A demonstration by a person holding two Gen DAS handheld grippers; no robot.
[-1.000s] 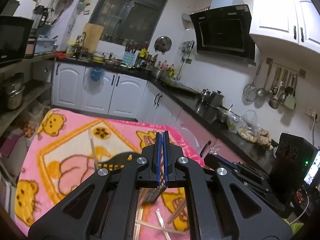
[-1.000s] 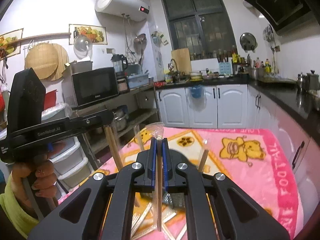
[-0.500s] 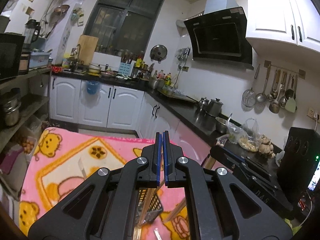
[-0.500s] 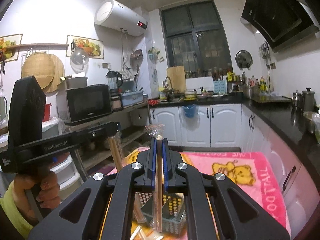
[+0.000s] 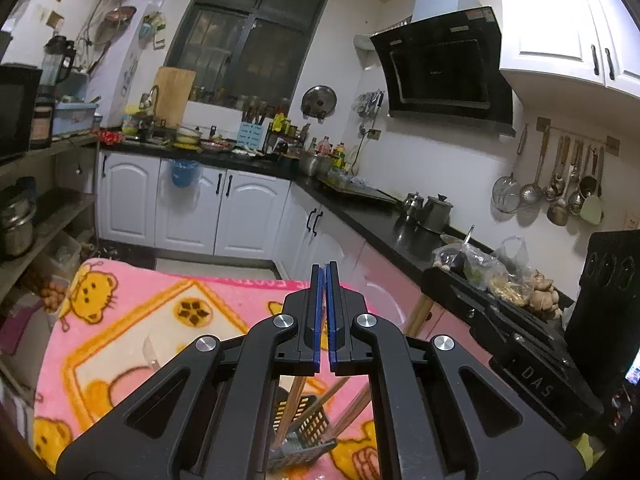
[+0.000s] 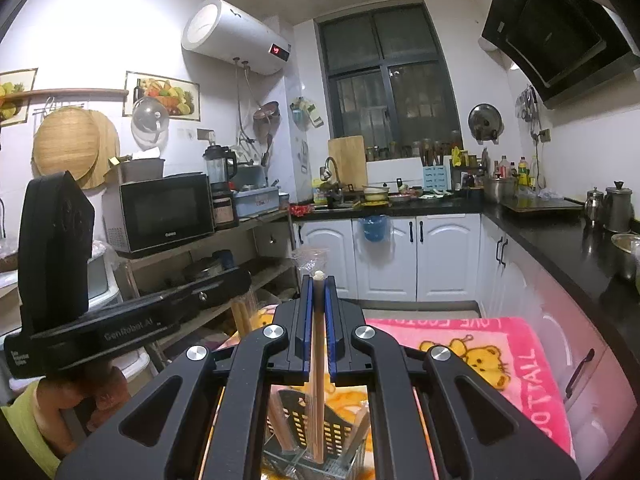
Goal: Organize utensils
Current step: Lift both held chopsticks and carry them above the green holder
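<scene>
My right gripper is shut on a pair of wooden chopsticks in a clear wrapper, held upright with the lower ends in the black slotted utensil basket. My left gripper is shut on another pair of chopsticks, whose ends hang into the same basket. The left gripper body also shows in the right wrist view, with chopsticks below it. The right gripper body shows in the left wrist view.
The basket stands on a table under a pink bear-print blanket, which also shows in the right wrist view. A clear wrapper piece lies on it. Black counters, white cabinets and a shelf with a microwave surround the table.
Both grippers have risen and tilted up; the table has dropped low in both views. The loose chopsticks on the blanket are out of view. Each gripper still holds its chopsticks over the basket.
</scene>
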